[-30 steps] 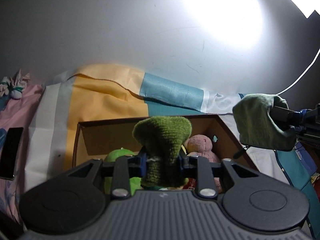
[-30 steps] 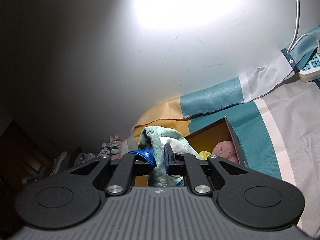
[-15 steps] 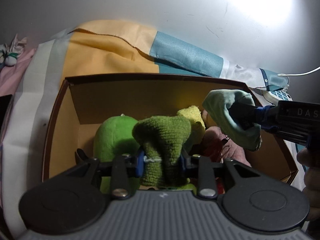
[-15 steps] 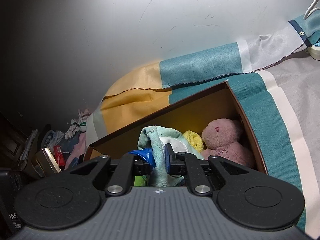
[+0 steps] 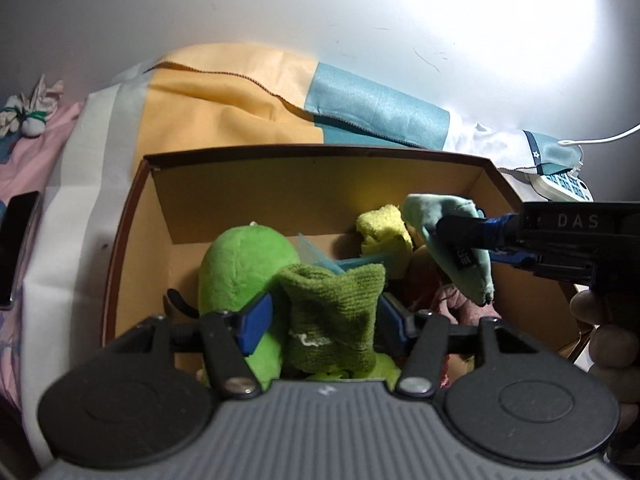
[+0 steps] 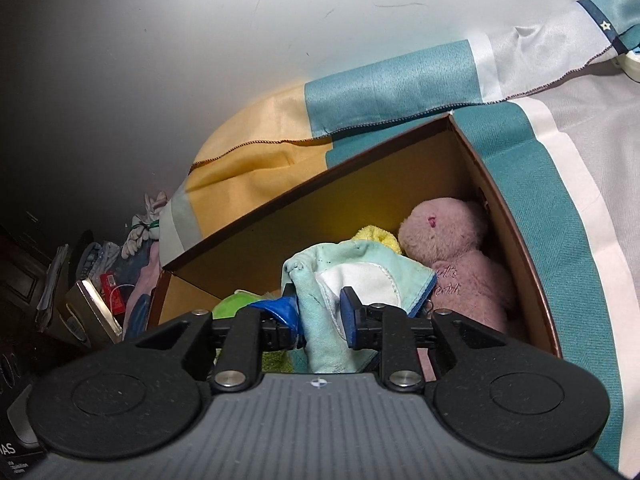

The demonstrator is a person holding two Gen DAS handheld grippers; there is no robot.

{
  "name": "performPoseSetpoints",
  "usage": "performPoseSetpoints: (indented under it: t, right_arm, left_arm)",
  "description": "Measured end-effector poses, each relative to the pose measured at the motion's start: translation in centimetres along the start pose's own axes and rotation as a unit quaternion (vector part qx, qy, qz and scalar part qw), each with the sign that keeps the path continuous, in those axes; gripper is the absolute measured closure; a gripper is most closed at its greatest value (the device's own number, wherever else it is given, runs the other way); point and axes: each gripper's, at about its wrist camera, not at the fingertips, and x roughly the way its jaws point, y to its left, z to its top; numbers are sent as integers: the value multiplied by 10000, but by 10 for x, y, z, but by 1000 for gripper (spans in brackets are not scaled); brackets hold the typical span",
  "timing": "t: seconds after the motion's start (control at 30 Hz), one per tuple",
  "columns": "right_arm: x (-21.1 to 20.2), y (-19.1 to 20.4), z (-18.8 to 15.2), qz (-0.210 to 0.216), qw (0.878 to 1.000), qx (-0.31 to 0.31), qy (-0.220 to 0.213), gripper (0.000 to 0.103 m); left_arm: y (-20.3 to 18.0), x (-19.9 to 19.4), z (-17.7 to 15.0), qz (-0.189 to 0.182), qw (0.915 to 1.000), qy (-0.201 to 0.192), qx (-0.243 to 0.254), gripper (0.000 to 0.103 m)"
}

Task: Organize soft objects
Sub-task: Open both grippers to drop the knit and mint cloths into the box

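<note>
**Two cloths over the open box**

Left wrist view: the left gripper (image 5: 325, 316) has its jaws opening, and the blue pads now stand clear on both sides of the olive knitted cloth (image 5: 334, 318), which sits upright between them without being pressed. Just beyond the left jaw lies the bright green plush (image 5: 244, 268), low inside the cardboard box (image 5: 312, 184). Ahead of the jaws and slightly to the right sits a yellow terry cloth (image 5: 382, 232) against the box's far wall. Further right, the right gripper (image 5: 468, 240) reaches in from the side, its fingers buried in a mint-green cloth (image 5: 444, 216) that droops over them above the box. A hand (image 5: 604, 332) shows under that tool.

Right wrist view: the right gripper (image 6: 320, 312) has its jaws closed on the mint-green cloth (image 6: 352, 276), which bunches up between the blue pads and spills forward. Beyond the right jaw a pink plush bear (image 6: 452, 248) lies in the box's far corner, touching the yellow terry cloth (image 6: 378, 236) straight ahead. The box (image 6: 360, 184) rests on a striped teal, yellow and white bedcover (image 6: 540, 152).
</note>
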Motion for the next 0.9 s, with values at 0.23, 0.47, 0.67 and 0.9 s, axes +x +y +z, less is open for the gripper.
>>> performPoseSetpoints:
  t: [0.23, 0.47, 0.67, 0.9]
  right_arm:
    - [-22, 23, 0, -507, 9927, -964, -523, 95]
    - [-49, 31, 0, -254, 9914, -905, -913, 95]
    - [-82, 51, -11, -89, 9863, -1006, -1302, 95]
    - [-117, 68, -31, 258, 9806, -1124, -1587, 95]
  left_arm:
    - [-8, -35, 0, 544, 9980, -308, 127, 42]
    - [-12, -65, -6, 1096, 9927, -464, 208, 42]
    - [-20, -92, -15, 1279, 9897, -589, 276, 42]
    - [-28, -117, -28, 1424, 9873, -645, 274, 41]
